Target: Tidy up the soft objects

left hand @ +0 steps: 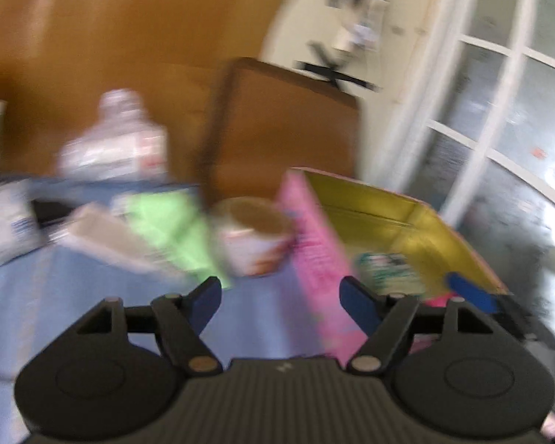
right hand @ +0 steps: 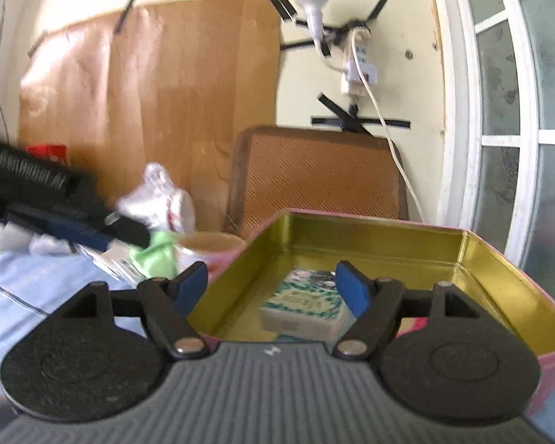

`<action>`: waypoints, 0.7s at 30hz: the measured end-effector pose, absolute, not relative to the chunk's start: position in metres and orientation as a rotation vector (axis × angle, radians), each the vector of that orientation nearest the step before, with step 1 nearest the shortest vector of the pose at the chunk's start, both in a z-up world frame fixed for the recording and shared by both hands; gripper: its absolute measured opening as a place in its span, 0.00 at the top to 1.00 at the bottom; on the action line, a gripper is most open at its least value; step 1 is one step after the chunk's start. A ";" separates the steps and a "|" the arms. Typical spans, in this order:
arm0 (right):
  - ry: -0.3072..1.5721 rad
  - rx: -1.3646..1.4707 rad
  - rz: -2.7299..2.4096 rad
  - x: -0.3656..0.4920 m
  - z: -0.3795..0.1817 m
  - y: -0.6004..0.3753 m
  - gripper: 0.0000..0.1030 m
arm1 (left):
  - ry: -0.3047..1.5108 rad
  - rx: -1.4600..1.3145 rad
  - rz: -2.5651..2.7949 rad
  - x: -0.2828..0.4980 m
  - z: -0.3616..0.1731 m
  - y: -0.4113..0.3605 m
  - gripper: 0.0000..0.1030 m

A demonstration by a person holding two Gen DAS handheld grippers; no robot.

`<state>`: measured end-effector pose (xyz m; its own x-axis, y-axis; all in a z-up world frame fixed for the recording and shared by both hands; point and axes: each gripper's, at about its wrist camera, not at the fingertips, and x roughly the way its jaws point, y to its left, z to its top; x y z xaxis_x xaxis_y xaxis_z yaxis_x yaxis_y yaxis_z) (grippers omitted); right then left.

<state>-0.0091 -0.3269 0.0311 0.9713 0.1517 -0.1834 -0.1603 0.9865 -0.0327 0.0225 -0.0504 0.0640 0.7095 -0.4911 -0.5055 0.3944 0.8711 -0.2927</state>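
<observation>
Your left gripper [left hand: 279, 298] tilts downward over the blue-covered table [left hand: 55, 296], jaws spread and empty, with the green cloth [left hand: 170, 229] lying ahead to its left, while your right gripper [right hand: 272, 285] points nearly level, jaws spread over the small packet [right hand: 303, 303] lying flat inside the pink tin [right hand: 388, 244].

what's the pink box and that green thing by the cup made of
Pink box: looks like thin sheet metal, a tin. Its inside is a glossy gold that reflects light, with crisp folded corners; the outside is printed pink.

Green thing: probably soft cloth or a soft plastic pack. It looks matte and crumpled, but blur leaves it open.

Cup: too blurred to tell; a printed outside, possibly paper or plastic.
</observation>
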 end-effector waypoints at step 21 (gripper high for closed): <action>0.519 -0.006 0.352 0.130 0.021 -0.161 0.60 | 0.524 -0.190 -0.134 0.017 0.016 0.076 0.30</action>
